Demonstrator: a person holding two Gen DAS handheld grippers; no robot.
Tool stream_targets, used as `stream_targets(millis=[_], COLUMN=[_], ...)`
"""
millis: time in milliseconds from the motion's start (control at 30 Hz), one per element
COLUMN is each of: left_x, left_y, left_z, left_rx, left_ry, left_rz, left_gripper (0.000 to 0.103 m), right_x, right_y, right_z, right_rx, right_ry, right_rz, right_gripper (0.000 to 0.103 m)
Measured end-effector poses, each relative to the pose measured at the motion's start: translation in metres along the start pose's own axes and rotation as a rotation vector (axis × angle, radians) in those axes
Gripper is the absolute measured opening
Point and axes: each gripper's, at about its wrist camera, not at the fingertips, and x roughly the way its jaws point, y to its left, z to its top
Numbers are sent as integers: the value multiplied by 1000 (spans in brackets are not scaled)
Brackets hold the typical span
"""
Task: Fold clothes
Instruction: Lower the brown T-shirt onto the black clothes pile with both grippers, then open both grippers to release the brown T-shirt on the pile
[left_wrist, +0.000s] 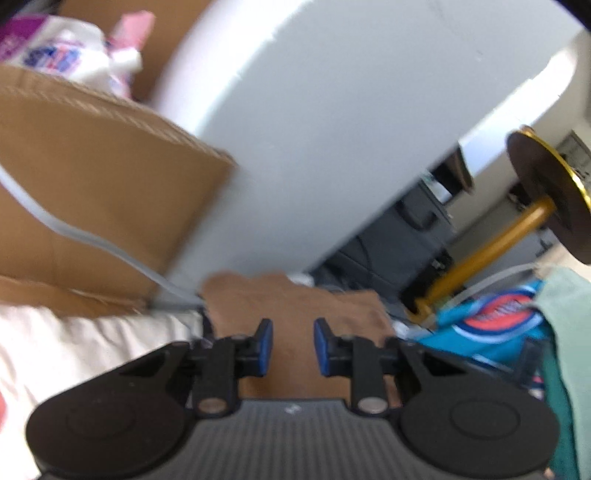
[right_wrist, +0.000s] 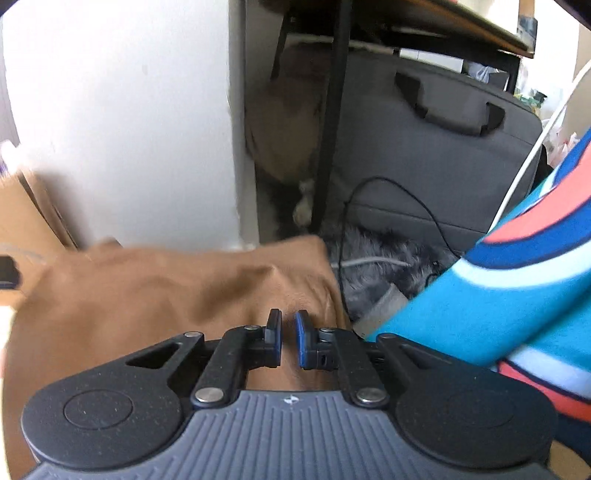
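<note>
A brown garment lies spread under both grippers. In the left wrist view my left gripper hovers over it with its blue pads well apart; only flat cloth shows in the gap. In the right wrist view the brown garment is rumpled, with creases running up to my right gripper. Its pads stand a narrow slit apart with a ridge of the brown cloth pinched between them. The picture is blurred.
A teal, red and white printed fabric lies to the right, also in the left view, beside a green cloth. A cardboard box, a grey cable, a white wall, a grey case and a gold stand surround the spot.
</note>
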Motion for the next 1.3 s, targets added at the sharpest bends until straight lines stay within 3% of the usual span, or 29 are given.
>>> stream_targets(millis=[133,267,367,600,733,900,967,1167,1300], left_x=[10,14,14,-2,-11,-21,-26,-38,-44], left_y=[-11,-10,-6,-6,-8,-13,-15,-12,-10], left_z=[-6,-13,-10,-8,-17,-34,-41,-61,-78], left_rx=[66,80,79,53,18,14,31,45,43], left_ry=[40,60,49,-9,-23,-32,-37,1,39], left_rz=[36,49,65,93,89,114,128,175,194], left_gripper=[23,22,22,22,22,24,32,34,34], right_x=[16,25,26,-17,-42,-50,-49,-40,-45], right_y=[-5,2,-1,3,-2,-5,-4,-8,-9], right_z=[2,6,13,-1,-21,-48,-58,-83,-92], right_rx=[-14,-111,-108,-49,25,51,25,-46,-63], right_ry=[23,9,-12,-110,-144,-119,-95,-34,-44], right_rz=[-37,-99,-121,-53,-68,-54,-59,-116,-158], right_gripper=[10,10,13,15,15,15,15,15,17])
